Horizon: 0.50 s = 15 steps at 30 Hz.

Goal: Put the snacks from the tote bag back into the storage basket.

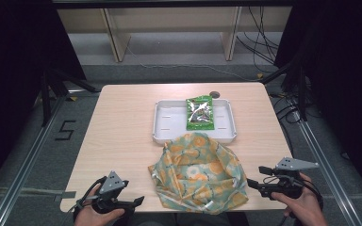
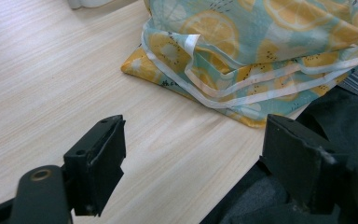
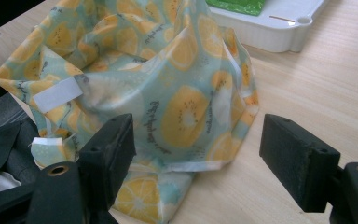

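Observation:
A lemon-print fabric bag (image 1: 198, 172) slumps at the table's front centre, its mouth open upward. Behind it a white tray (image 1: 162, 129) holds a green snack packet (image 1: 200, 113). My left gripper (image 1: 136, 205) sits at the front left corner, pointing toward the bag, and stands open (image 2: 198, 163) over bare wood, with the bag (image 2: 261, 42) a short way ahead. My right gripper (image 1: 255, 176) is just right of the bag. Its jaws are wide open (image 3: 200, 161) around the bag's near lower corner (image 3: 168, 93), and the pads do not press on the cloth.
The tray (image 3: 279, 32) and packet (image 3: 235, 5) lie beyond the bag in the right gripper view. A round cable hole (image 1: 214, 94) sits at the table's far edge. Dark clothing (image 2: 335, 116) lies along the near edge. Bare wood spreads left and right of the bag.

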Each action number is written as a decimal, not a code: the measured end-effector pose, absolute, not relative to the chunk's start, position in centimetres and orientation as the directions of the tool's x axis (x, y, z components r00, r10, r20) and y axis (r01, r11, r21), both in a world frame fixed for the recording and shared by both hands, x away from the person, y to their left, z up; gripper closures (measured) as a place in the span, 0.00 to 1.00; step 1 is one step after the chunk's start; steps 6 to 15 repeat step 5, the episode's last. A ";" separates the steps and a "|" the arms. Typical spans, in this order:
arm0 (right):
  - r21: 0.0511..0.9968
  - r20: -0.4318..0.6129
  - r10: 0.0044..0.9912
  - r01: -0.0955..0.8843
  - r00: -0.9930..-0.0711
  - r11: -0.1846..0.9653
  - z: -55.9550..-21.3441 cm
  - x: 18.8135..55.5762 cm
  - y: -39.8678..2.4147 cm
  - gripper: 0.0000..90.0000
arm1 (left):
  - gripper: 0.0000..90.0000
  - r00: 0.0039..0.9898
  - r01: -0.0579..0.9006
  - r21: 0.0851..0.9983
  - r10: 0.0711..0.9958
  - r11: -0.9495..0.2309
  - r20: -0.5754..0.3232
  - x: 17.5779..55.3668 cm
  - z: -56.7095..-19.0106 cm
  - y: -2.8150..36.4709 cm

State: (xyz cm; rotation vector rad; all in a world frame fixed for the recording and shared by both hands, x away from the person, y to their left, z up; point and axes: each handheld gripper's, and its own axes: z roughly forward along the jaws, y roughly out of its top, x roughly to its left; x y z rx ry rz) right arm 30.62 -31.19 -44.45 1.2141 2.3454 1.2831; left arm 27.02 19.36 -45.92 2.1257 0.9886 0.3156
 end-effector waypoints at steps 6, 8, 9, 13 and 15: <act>0.779 0.201 0.742 0.564 -0.640 0.276 -44.4 30.7 -31.2 0.30 | 0.23 0.660 0.553 0.729 0.746 -0.402 -0.089 27.0 -46.0 19.3; 0.779 0.201 0.742 0.564 -0.640 0.276 -44.4 30.7 -31.2 0.30 | 0.23 0.660 0.553 0.729 0.746 -0.402 -0.089 27.0 -46.0 19.3; 0.779 0.201 0.742 0.564 -0.640 0.276 -44.4 30.7 -31.2 0.30 | 0.23 0.660 0.553 0.729 0.746 -0.402 -0.089 27.0 -46.0 19.3; 0.779 0.201 0.742 0.564 -0.640 0.276 -44.4 30.7 -31.2 0.30 | 0.23 0.660 0.553 0.729 0.746 -0.402 -0.089 27.0 -46.0 19.3; 0.779 0.201 0.742 0.564 -0.640 0.276 -44.4 30.7 -31.2 0.30 | 0.23 0.660 0.553 0.729 0.746 -0.402 -0.089 27.0 -46.0 19.3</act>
